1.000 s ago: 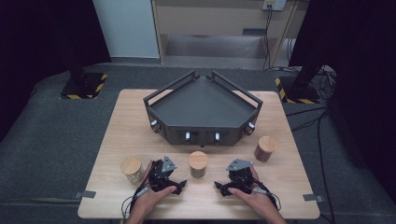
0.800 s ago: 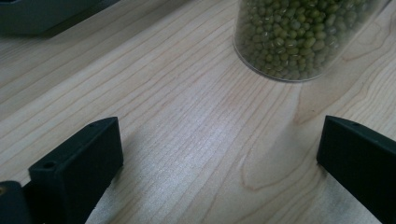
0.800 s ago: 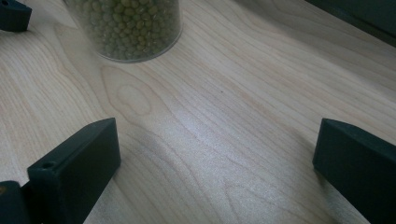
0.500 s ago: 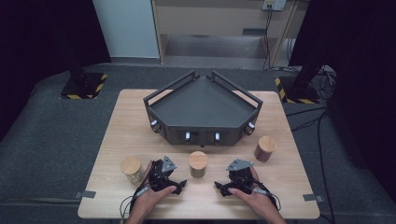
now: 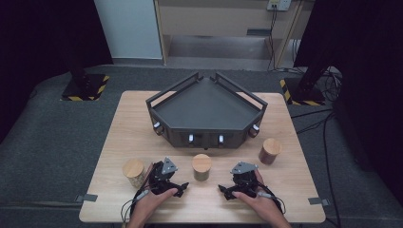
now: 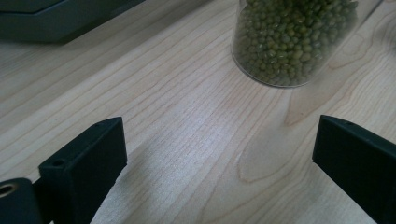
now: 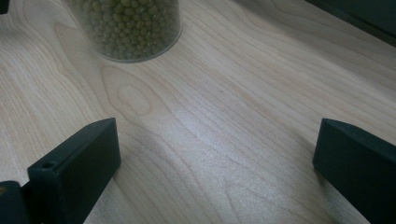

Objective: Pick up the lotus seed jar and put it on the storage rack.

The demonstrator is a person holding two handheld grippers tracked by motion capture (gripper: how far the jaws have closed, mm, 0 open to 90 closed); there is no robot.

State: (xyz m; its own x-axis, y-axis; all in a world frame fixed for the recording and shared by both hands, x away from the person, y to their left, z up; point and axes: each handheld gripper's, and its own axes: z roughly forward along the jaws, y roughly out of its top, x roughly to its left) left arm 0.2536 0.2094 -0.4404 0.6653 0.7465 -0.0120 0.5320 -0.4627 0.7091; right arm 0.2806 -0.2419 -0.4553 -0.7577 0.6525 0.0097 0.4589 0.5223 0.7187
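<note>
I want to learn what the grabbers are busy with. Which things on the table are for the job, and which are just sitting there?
For the job:
- middle jar of green beans, nearest both grabbers
- left gripper, open, nothing between its jaws
- right gripper, open too

Just sitting there:
- left jar
- dark jar
- dark tray
- wooden table

A dark angular tray (image 5: 207, 101) with raised rails sat at the far middle of the light wooden surface (image 5: 119, 123), with small knobs along its front wall. A brown jar with a wooden lid (image 5: 270, 151) stood near the tray's right front corner. 2 stands with yellow-black striped bases (image 5: 84, 88) stood on the grey floor (image 5: 43, 133) beyond the surface.
</note>
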